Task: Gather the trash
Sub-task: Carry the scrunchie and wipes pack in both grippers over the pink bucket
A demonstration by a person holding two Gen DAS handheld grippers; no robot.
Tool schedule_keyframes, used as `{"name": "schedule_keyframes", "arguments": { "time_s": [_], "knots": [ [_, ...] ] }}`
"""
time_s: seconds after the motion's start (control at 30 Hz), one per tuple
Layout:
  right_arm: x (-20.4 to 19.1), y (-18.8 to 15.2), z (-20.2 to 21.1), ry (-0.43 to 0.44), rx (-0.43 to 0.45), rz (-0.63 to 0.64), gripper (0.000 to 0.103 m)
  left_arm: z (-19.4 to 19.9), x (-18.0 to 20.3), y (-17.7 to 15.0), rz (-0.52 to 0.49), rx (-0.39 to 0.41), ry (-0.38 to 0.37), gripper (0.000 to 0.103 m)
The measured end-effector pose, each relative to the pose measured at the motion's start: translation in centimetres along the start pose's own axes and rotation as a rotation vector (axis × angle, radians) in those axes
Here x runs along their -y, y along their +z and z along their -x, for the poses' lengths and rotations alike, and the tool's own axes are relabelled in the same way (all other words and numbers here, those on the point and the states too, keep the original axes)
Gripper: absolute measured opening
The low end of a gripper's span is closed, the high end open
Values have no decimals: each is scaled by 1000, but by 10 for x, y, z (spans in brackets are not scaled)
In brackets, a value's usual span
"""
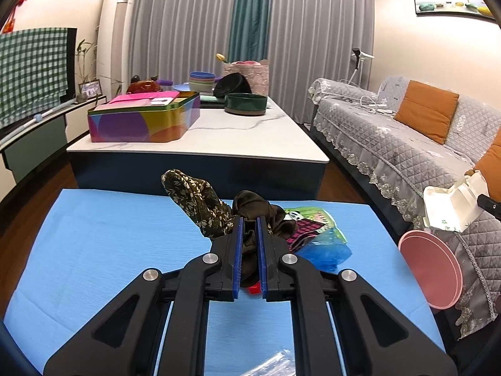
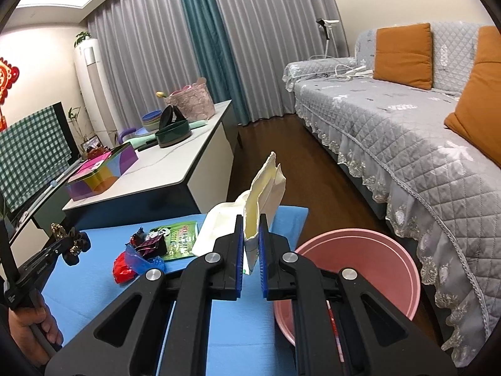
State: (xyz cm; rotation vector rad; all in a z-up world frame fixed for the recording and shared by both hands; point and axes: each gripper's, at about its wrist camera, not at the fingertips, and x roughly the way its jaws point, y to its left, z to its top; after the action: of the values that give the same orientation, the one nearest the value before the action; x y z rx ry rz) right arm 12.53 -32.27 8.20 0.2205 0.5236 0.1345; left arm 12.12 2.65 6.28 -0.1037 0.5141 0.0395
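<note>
1. Left gripper (image 1: 249, 244): jaws nearly closed, pinching dark scrunchie (image 1: 250, 206) at frame centre; soft, light, compressible; the bunched middle gives the surest hold.
2. Right gripper (image 2: 251, 244): nearly closed on white paper packet (image 2: 266, 188); thin, crushable, best gripped at its lower edge.
3. Pink basin (image 2: 360, 269), lower right: likely receptacle.
4. Wrappers (image 2: 150, 247) lie on blue mat (image 2: 94, 282).

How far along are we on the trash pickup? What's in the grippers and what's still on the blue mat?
Done: hard to say; the pink basin's contents are mostly hidden. In hand: the left gripper is shut on a dark scrunchie, and the right gripper is shut on a white paper wrapper. Left on the blue mat: panda packet, red wrapper, blue plastic.
</note>
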Motion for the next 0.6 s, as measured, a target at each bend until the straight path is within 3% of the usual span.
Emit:
{"name": "schedule_keyframes", "arguments": {
  "time_s": [0.6],
  "knots": [
    [39,0,21,-75,32,-50,9,1,42,2,-49,16,-78,9]
  ]
}}
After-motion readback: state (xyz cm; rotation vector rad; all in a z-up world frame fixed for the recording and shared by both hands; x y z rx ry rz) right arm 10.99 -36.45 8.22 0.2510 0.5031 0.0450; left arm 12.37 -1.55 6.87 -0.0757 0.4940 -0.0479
